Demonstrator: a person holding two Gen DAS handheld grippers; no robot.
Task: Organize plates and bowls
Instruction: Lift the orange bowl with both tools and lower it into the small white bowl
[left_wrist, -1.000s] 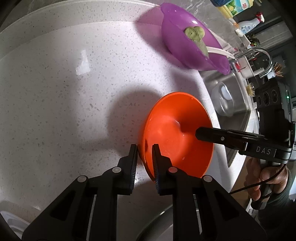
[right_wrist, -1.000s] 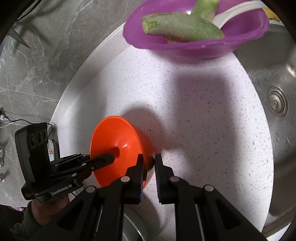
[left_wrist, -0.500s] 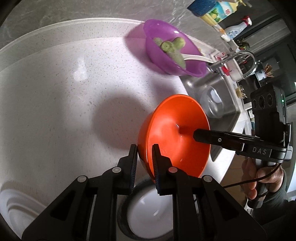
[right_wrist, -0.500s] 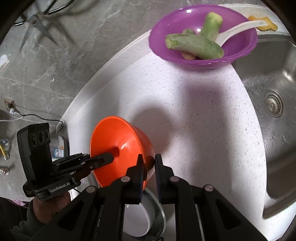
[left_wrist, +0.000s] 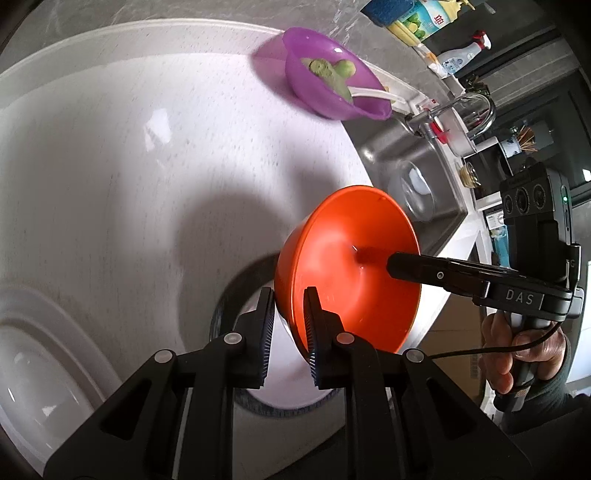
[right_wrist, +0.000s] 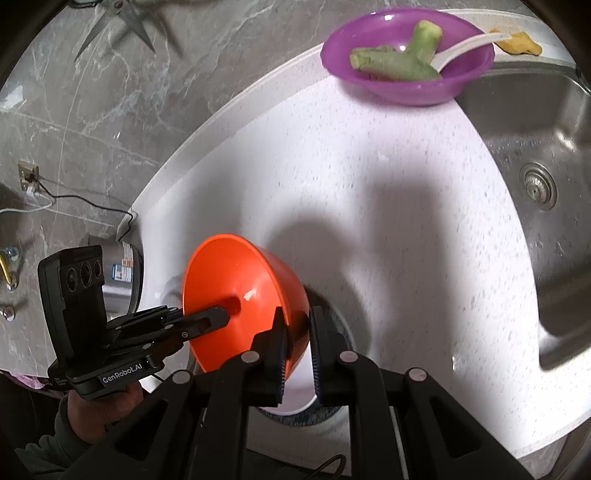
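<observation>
While we pinch orange bowl (left_wrist: 347, 258) rim, left gripper (left_wrist: 288, 325) and right gripper (right_wrist: 297, 343) both clamped: thin grips, tilted bowl may slip onto white plate (left_wrist: 291, 373) beneath claws.

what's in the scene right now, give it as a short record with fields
held item: orange bowl, tilted, off the counter
left gripper: shut on its rim
right gripper: shut on the opposite rim
below bowl: white dish with dark rim
far counter: purple bowl holding green vegetable pieces and white spoon
beside counter: steel sink

"DAS" — right gripper (left_wrist: 373, 258); "GenRobot.AI" — left gripper (right_wrist: 229, 314).
</observation>
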